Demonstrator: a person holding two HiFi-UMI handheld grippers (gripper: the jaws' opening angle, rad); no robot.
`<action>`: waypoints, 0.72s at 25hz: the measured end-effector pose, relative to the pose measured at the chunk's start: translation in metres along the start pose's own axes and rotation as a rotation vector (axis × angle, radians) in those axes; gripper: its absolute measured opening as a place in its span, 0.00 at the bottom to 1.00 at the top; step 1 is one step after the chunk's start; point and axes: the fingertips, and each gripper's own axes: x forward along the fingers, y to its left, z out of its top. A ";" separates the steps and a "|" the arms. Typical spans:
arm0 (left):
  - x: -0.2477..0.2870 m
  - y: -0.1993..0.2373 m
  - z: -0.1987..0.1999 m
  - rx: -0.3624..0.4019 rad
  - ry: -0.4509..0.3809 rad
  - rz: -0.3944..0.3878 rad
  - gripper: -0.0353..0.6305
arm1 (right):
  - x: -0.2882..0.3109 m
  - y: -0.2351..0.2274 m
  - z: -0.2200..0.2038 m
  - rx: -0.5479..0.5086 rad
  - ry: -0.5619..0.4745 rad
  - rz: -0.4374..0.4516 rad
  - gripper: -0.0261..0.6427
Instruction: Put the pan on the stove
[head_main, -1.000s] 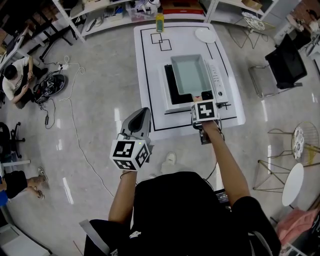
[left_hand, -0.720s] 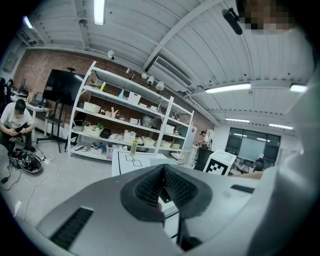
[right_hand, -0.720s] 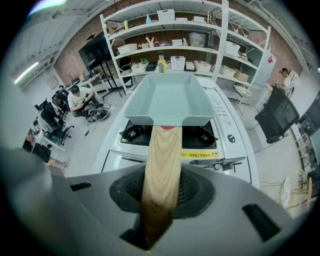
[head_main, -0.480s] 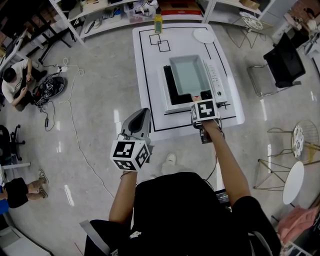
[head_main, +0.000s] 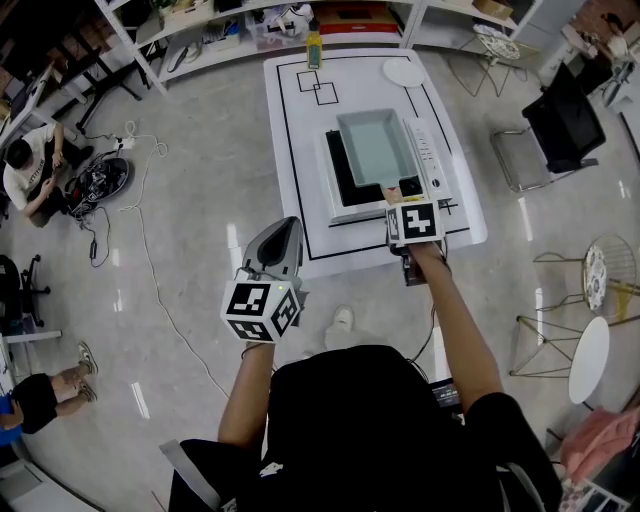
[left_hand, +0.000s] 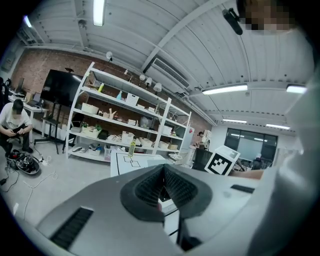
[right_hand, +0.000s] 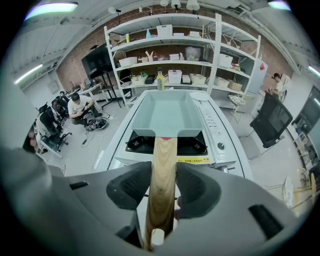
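A pale grey rectangular pan (head_main: 375, 148) with a wooden handle (right_hand: 163, 165) rests on the black top of the stove (head_main: 340, 172) on the white table (head_main: 300, 150). In the right gripper view, the pan (right_hand: 167, 114) lies straight ahead on the stove (right_hand: 216, 136). My right gripper (head_main: 400, 193) is at the handle's near end. Its jaws are opening, with the handle between the pads (right_hand: 131, 184), which stand close at either side. My left gripper (head_main: 283, 232) hangs shut over the floor left of the table, holding nothing.
A yellow-green bottle (head_main: 314, 47) and a white plate (head_main: 405, 71) stand at the table's far end. The stove's control strip (head_main: 428, 155) runs along the pan's right side. A black chair (head_main: 565, 125) is right of the table. A person (head_main: 30, 165) sits on the floor far left.
The pan stays on the stove. My right gripper has drawn back very slightly along the handle. The left gripper has not moved.
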 end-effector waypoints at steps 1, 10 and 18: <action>-0.002 -0.001 0.001 0.003 -0.002 -0.002 0.07 | -0.004 -0.002 0.001 -0.002 -0.007 -0.015 0.24; -0.024 -0.011 0.012 0.032 -0.025 -0.027 0.07 | -0.044 0.000 0.009 -0.004 -0.125 -0.071 0.24; -0.051 -0.021 0.016 0.054 -0.042 -0.057 0.07 | -0.085 0.017 0.007 0.025 -0.227 -0.079 0.20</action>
